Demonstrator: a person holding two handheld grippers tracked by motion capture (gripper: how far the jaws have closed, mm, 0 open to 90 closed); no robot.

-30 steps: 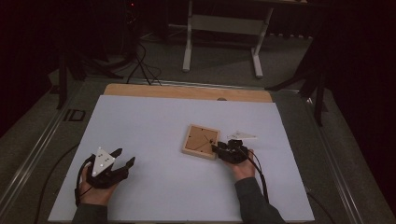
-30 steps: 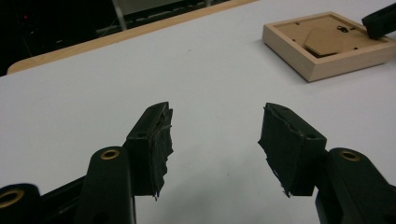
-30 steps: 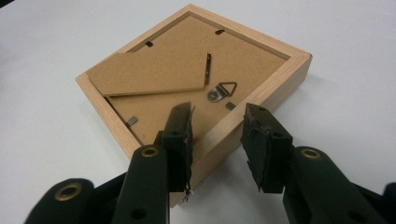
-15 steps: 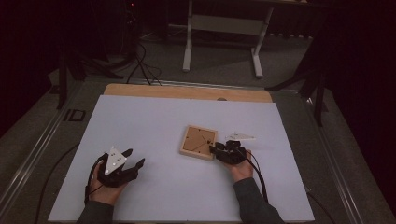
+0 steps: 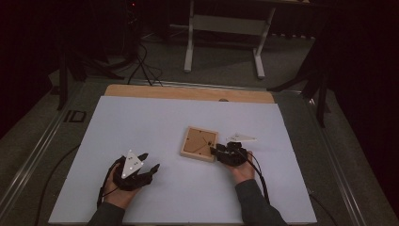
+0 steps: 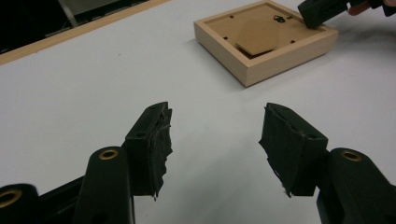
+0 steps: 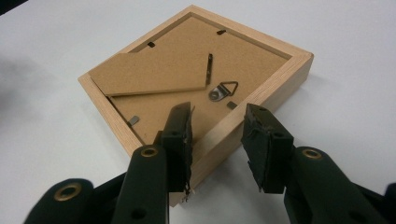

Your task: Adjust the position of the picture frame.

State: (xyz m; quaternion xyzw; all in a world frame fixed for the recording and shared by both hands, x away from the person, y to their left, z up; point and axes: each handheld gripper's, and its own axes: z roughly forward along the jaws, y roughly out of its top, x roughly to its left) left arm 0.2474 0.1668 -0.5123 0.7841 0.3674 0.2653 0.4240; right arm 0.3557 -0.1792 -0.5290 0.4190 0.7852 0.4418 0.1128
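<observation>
On the white table (image 5: 155, 117), the wooden frame (image 5: 199, 143) sits touching the right hand-held gripper (image 5: 220, 151), its jaws half-open astride one corner.

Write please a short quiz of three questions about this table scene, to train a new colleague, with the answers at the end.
1. True or false: the wooden picture frame lies with its back side up.
2. Which tongs are at the frame's edge?
A. the left tongs
B. the right tongs
C. both
3. Fill in: the left tongs stand ____, with nothing between their jaws.

Key:
1. True. The cardboard backing with its stand flap and the metal hanging ring face upward.
2. B. One jaw reaches over the frame's near edge, the other stays outside; whether the pads press on the wood cannot be told. The left tongs hover over the bare white table, apart from the frame.
3. open
</observation>
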